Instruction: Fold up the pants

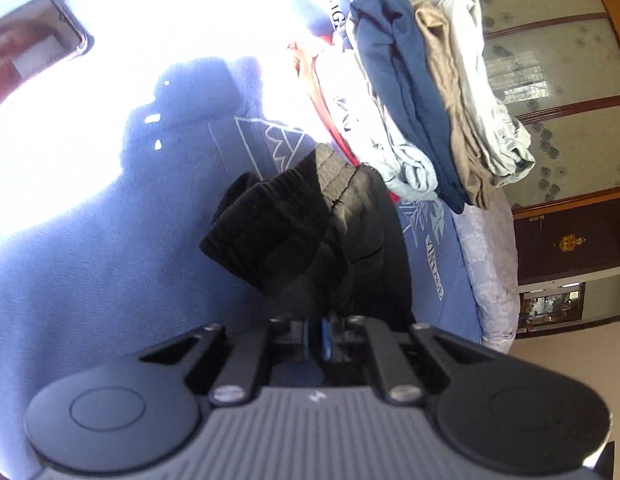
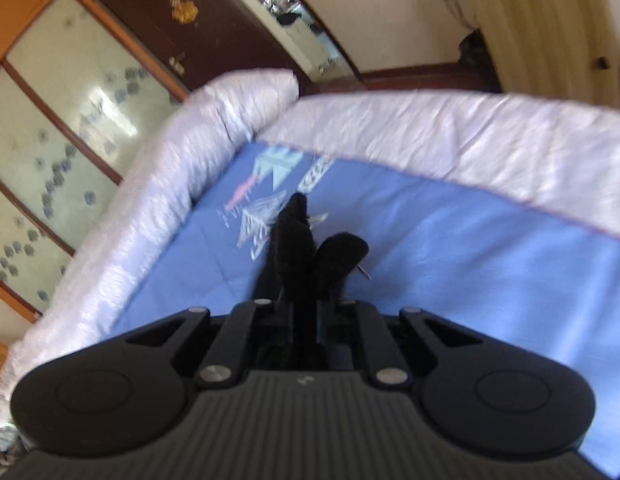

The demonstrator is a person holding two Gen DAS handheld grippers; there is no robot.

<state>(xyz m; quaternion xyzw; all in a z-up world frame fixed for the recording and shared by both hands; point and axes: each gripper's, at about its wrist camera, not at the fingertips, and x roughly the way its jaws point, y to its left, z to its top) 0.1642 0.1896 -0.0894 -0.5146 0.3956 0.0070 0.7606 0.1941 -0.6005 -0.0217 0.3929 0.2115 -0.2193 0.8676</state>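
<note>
Left gripper has its jaws clamped on the black pants, ribbed waistband bunched just ahead of them. Left of the jaws, a phone on sunlit blue bedsheet; right, a stack of folded clothes near the bed edge. Right gripper pinches black fabric too, open sheet ahead, white quilt border beyond.

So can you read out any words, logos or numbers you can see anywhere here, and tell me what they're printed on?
"VINTER", doubtfully: white lettering on the blue bedsheet.
Sheet lettering near the folded clothes pile: cut off, unreadable.
Sheet print in the right wrist view: blurred.
Gold emblem on the dark cabinet door: no legible text.
</note>
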